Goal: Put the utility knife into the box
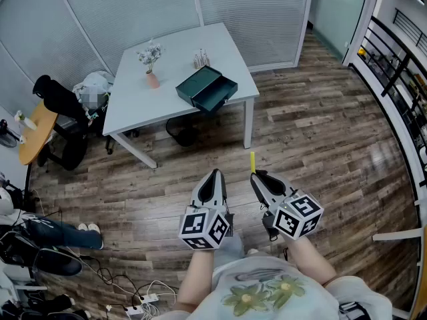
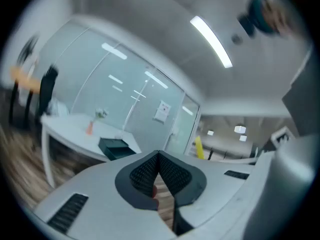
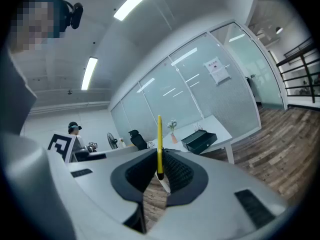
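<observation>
Two grippers hang well short of the counter (image 1: pixel 173 45) that carries the box (image 1: pixel 205 89). On the left gripper (image 1: pixel 215 173) the fingers are clenched on nothing; on the right gripper (image 1: pixel 255 176) they pinch the utility knife (image 1: pixel 253 160) by its end — a jolt on the way over could tilt or drop it.

Of the utility knife (image 3: pixel 159 139) only a thin yellow edge shows; its lower end is hidden inside the right gripper (image 3: pixel 159 170). The floor (image 2: pixel 20 154) and chair (image 2: pixel 47 91) are blurred in the left gripper view. The small items (image 1: pixel 200 59) on the table (image 1: pixel 173 52) are too small to identify.
</observation>
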The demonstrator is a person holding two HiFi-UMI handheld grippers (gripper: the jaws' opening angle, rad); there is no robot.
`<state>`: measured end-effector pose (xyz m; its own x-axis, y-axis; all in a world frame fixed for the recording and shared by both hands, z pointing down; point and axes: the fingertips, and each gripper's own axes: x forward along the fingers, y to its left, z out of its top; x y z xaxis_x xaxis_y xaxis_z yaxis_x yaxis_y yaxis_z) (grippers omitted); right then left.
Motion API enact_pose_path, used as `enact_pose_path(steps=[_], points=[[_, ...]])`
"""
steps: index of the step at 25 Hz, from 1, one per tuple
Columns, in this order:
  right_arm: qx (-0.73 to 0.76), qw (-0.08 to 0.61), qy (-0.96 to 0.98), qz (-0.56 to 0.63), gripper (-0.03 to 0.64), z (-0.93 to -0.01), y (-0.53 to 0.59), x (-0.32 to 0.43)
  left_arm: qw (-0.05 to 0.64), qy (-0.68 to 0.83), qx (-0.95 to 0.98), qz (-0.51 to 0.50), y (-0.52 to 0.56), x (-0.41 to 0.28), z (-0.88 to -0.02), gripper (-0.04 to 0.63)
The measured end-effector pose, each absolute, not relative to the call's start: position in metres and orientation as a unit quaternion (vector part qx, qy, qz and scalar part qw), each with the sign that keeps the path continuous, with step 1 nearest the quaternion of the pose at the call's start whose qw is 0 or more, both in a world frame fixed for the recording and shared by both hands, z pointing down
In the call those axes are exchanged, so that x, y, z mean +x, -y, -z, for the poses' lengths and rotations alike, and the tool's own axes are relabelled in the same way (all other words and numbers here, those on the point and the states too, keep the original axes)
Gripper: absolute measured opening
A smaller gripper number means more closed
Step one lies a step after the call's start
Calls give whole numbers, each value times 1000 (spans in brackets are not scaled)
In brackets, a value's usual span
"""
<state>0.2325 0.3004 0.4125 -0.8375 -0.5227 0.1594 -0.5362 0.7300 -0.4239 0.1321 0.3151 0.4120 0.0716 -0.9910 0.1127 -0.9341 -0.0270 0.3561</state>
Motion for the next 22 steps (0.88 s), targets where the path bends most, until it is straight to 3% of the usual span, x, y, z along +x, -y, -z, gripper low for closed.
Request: enact_pose_path(steps=[3, 22], points=[[289, 19, 930, -226, 51, -413, -296, 229, 115, 686, 718, -6, -311, 135, -419, 2], [302, 36, 929, -212, 51, -424, -226, 151, 108, 646, 756, -18, -244, 75, -419, 2]])
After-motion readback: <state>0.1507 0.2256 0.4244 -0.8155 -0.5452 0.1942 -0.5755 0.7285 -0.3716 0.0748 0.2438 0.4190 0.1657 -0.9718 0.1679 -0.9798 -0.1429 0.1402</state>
